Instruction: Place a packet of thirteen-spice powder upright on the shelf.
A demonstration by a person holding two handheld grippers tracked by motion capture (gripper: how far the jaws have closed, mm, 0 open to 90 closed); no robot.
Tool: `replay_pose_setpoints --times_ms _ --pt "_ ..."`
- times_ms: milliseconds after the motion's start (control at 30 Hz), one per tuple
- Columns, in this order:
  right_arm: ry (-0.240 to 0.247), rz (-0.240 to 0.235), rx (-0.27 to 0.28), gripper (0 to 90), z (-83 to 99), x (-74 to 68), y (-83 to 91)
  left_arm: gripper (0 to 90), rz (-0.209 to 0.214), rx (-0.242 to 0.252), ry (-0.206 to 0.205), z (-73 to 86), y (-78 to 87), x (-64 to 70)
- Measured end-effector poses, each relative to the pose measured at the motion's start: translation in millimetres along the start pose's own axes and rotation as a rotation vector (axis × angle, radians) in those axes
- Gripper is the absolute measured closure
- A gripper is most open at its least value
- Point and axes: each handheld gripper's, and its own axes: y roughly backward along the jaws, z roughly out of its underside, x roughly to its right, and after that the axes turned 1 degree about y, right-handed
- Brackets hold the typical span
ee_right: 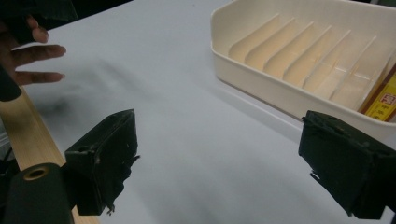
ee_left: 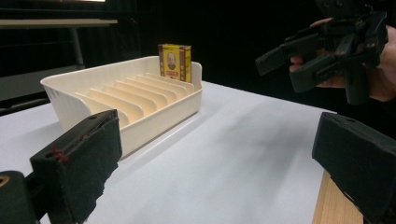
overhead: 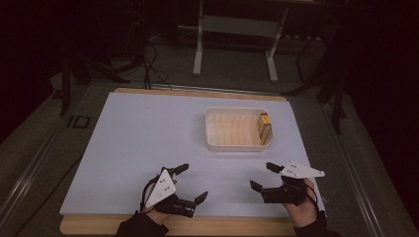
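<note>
A cream slotted tray (overhead: pixel 212 129) (ee_left: pixel 70 86) (ee_right: pixel 261 88) rests on the white mat, right of centre. One yellow box (overhead: pixel 264 128) (ee_left: pixel 174 60) (ee_right: pixel 385 99) with a portrait label stands upright in the tray's rightmost slot. My left gripper (overhead: pixel 191 182) (ee_left: pixel 219 163) hovers open near the mat's front edge, left of the tray, with nothing between its jaws. My right gripper (overhead: pixel 264 176) (ee_right: pixel 219 163) is open too, held near the front right of the mat, just in front of the tray, and holds nothing.
The white mat (overhead: pixel 143 138) lies on a wooden board (overhead: pixel 197 226) whose edge shows at the front. A white metal stand (overhead: pixel 237 29) and cables (overhead: pixel 153 64) are on the floor beyond the table. Dark surroundings lie on both sides.
</note>
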Motion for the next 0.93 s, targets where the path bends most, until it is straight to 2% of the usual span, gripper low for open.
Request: replay_pose_setpoints --times_ms 300,467,933 --pt "0.004 0.009 -0.015 11.5 8.7 0.2 7.5 2.1 0.005 -0.003 -0.008 0.6 -0.5 1.0" --pt "0.011 0.020 -0.043 11.5 14.9 4.6 5.1 2.1 0.009 -0.003 -0.008 0.8 -1.2 1.8" --pt "0.002 0.058 -0.070 11.6 23.6 16.7 2.9 2.1 0.017 0.005 -0.010 1.4 -1.5 2.1"
